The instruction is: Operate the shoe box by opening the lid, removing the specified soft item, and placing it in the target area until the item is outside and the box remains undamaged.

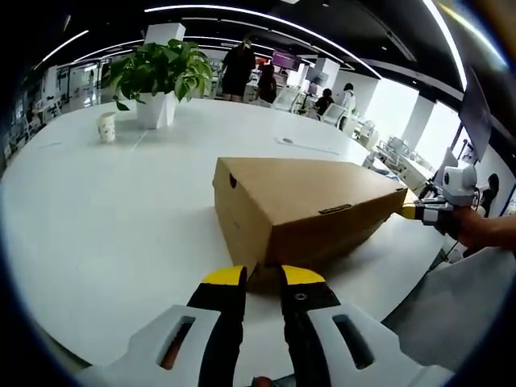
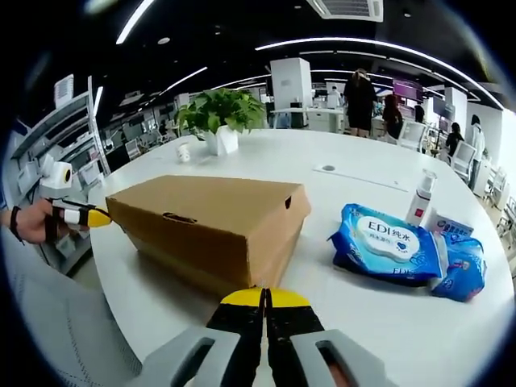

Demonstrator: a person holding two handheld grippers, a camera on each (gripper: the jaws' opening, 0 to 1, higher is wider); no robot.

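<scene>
Resting lid-down on the white table [image 1: 97,234], the box [image 1: 298,205] sits between both grippers — left gripper [image 1: 263,277] slightly parted at one corner, right gripper [image 2: 265,298] closed at another.

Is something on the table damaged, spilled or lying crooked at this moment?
Nothing stands out. The cardboard box sits closed and undented on the white table; the blue wipes packs lie flat beside it.
</scene>
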